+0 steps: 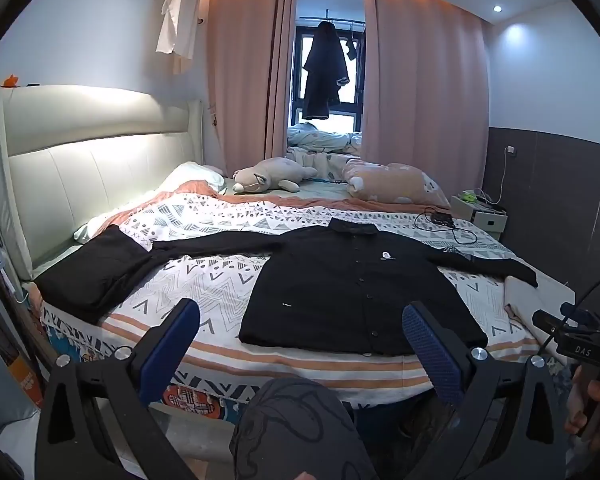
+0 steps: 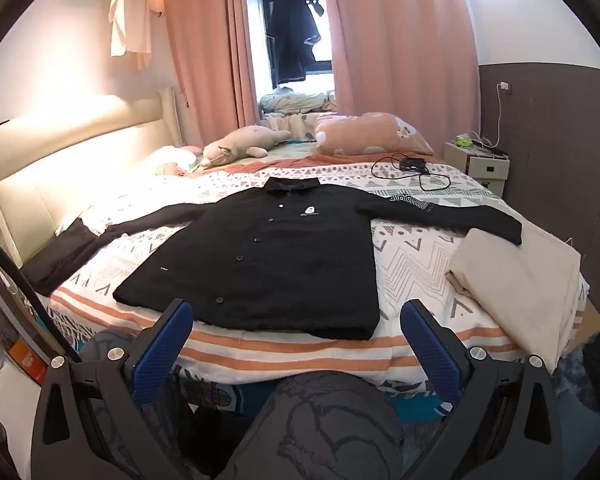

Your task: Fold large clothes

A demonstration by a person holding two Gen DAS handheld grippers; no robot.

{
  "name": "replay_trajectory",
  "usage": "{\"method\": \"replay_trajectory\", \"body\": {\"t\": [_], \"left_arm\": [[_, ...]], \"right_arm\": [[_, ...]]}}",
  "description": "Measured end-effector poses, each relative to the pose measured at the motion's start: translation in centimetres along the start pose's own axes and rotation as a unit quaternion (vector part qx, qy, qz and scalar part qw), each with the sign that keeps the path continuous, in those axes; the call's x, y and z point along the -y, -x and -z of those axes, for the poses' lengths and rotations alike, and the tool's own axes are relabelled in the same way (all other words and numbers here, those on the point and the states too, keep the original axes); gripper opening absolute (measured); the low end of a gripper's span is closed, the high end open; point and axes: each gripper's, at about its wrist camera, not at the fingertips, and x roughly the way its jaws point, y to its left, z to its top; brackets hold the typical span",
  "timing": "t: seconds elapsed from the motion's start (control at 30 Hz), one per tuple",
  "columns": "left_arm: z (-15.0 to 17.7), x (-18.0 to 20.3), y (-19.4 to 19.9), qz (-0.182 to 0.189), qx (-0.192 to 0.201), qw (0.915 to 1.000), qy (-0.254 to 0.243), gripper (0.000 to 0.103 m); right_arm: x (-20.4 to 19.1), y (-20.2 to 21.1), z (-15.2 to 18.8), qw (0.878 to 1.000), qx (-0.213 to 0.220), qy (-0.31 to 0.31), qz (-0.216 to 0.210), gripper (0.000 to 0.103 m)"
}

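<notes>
Black button-up shirt (image 1: 352, 280) lies flat mid-frame on the patterned bedspread (image 1: 204, 276), sleeves spread out, collar toward the far side. Left gripper (image 1: 300, 344) and right gripper (image 2: 296, 340) both at bottom of frame, jaws wide apart, holding nothing, short of the hem.

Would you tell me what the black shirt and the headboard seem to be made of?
Black shirt: probably a matte woven cloth, cotton-like; it lies flat and limp, without shine, with small round buttons. Headboard: probably smooth padded leather or faux leather; it shows stitched panels and a soft sheen under the light.
</notes>
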Motion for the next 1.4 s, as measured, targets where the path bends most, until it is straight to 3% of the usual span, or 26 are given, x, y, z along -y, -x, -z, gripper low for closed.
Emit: {"method": "replay_trajectory", "body": {"t": [0.27, 0.37, 1.4], "left_arm": [[1.9, 1.3, 1.3, 0.012, 0.002, 0.9999, 0.006, 0.103], [1.2, 0.9, 1.4, 0.018, -0.013, 0.9996, 0.014, 0.103], [1.7, -0.1, 2.7, 0.031, -0.016, 0.9992, 0.019, 0.103]], "right_arm": [[-0.1, 0.4, 0.0, 1.0, 0.001, 0.005, -0.001, 0.103], [-0.7, 0.8, 0.2, 1.0, -0.002, -0.003, -0.007, 0.103], [-1.1, 2.3, 0.6, 1.0, -0.004, 0.0, -0.014, 0.103]]}}
